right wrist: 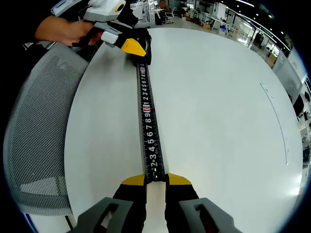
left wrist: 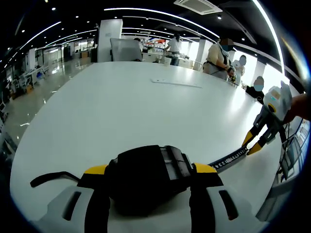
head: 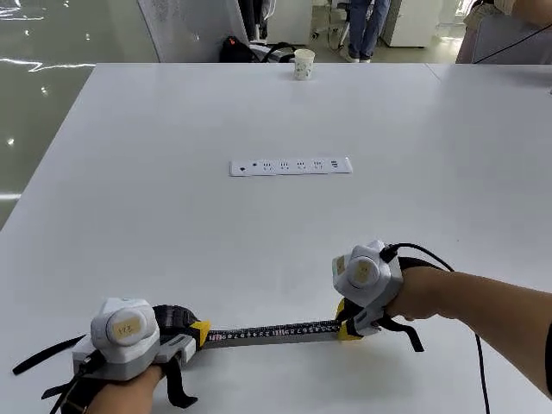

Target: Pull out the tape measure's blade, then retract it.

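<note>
Head view: the left gripper (head: 191, 329) is resting low on the white table (head: 155, 198) at the near left, its jaws clamping the black tape measure case (head: 175, 316). The blade (head: 272, 331) is lying flat on the table, running from the case across to the right gripper (head: 348, 329), whose yellow tips are pinching its far end. A power strip (head: 291, 166) is lying mid-table, well apart, and a paper cup (head: 304, 64) is standing at the far edge. Left gripper view: both jaws are pressing the case's sides, the blade leading off right toward the other gripper. Right gripper view: the jaws are closing on the blade's tip, numbers running away toward the case; a mesh chair (right wrist: 39, 136) is showing beside the table.
</note>
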### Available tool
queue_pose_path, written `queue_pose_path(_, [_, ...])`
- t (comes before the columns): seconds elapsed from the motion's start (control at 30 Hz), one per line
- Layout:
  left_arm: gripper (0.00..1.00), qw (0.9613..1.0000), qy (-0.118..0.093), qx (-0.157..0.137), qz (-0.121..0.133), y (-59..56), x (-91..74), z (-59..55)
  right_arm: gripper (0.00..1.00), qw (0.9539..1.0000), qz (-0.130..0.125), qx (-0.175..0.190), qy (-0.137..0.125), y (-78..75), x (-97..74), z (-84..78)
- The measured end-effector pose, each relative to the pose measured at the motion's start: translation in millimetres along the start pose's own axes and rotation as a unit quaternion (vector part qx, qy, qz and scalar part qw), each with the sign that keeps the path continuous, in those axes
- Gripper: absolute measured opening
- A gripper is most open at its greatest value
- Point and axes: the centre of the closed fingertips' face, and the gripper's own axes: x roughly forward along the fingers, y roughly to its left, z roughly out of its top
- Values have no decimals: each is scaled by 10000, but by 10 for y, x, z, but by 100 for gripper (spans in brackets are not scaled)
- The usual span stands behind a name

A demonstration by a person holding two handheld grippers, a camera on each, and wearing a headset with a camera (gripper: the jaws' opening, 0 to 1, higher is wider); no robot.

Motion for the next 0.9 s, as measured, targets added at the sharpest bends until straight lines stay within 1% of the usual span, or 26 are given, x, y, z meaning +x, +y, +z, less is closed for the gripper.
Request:
queue_pose_path(0.17, [62,10000,39,-3,-5,-1,-9,-4,10,10000,-14,75,-20,5,5,19])
queue_pose_path(0.53, [62,10000,65,7,0,-2,-13,-8,10,10000,-31,-1,16,5,26,56])
queue_pose_path(0.77, [62,10000,72,16,2,0,-11,-8,10,9998,-101,-109,138,8,42,87])
queue_pose_path(0.9, [62,10000,83,11,6,3,-7,-8,10,9999,-87,-54,119,-1,43,97])
